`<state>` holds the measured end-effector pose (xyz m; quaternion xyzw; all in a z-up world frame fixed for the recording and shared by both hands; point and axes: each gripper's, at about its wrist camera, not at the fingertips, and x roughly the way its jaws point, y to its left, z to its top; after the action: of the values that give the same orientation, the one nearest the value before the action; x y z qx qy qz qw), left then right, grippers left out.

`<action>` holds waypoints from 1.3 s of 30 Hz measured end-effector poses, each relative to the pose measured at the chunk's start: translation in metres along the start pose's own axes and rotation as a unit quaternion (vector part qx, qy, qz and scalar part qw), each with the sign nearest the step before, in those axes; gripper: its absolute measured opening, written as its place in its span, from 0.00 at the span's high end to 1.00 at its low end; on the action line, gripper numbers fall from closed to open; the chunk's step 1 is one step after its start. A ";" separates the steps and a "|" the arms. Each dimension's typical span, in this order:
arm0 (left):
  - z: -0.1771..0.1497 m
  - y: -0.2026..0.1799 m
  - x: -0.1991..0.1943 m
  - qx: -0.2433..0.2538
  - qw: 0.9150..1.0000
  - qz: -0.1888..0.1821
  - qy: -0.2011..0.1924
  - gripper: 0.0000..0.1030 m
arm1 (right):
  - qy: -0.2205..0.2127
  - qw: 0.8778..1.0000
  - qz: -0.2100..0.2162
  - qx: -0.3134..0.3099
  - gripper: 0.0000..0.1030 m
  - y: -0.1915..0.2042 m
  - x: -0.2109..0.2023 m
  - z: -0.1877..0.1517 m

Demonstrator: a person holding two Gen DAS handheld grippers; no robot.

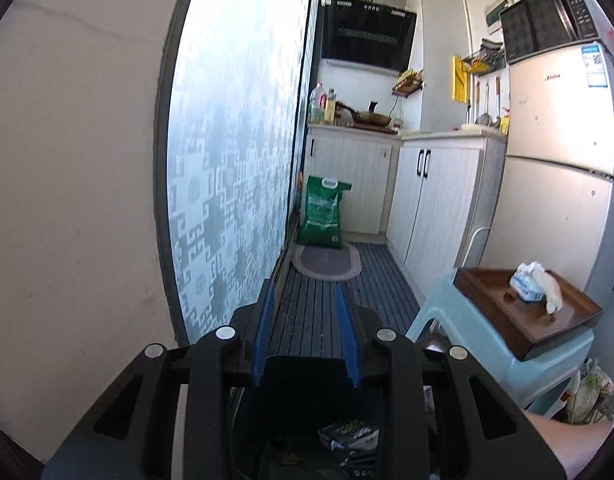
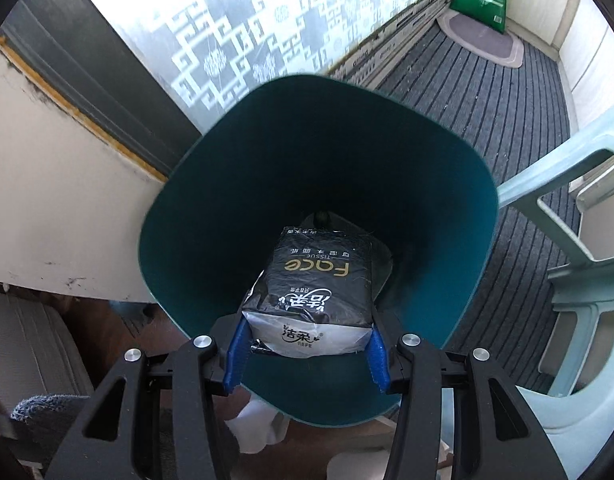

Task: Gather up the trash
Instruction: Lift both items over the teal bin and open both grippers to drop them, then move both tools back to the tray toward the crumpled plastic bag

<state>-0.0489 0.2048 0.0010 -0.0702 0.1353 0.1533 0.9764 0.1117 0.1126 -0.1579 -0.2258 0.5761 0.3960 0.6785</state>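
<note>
Two grippers work here, and we carry one in each hand. Our right gripper (image 2: 307, 350) points steeply down into the teal bin (image 2: 447, 200), its blue pads pinching a black tissue pack (image 2: 313, 284) by its white end, so the pack hangs inside the rim and should fall in cleanly when let go. Our left gripper (image 1: 307, 336) stands spread with nothing between its fingers, aimed along the kitchen floor; more trash, a crumpled wrapper (image 1: 537, 286), lies on the wooden tray (image 1: 491, 300) atop the pale stool (image 1: 467, 320).
</note>
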 end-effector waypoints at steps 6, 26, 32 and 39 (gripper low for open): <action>0.011 -0.002 -0.018 -0.007 0.999 -0.013 -0.035 0.67 | 0.021 1.000 0.001 0.000 0.47 0.003 0.014 -0.003; 0.023 -0.001 -0.032 -0.033 0.997 -0.022 -0.066 0.59 | -0.233 0.972 0.027 -0.008 0.37 0.012 -0.150 0.006; 0.027 -0.009 -0.024 -0.044 0.997 -0.039 -0.054 0.53 | -0.318 0.948 0.024 0.017 0.37 -0.016 -0.215 -0.017; 0.030 -0.037 -0.008 -0.029 0.997 -0.066 -0.035 0.47 | -0.379 0.923 -0.021 0.057 0.37 -0.064 -0.258 -0.048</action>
<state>-0.0371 0.1727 0.0351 -0.1016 0.0912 0.0947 0.9861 0.1281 -0.0335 0.0694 -0.0313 0.2927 0.4042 0.8660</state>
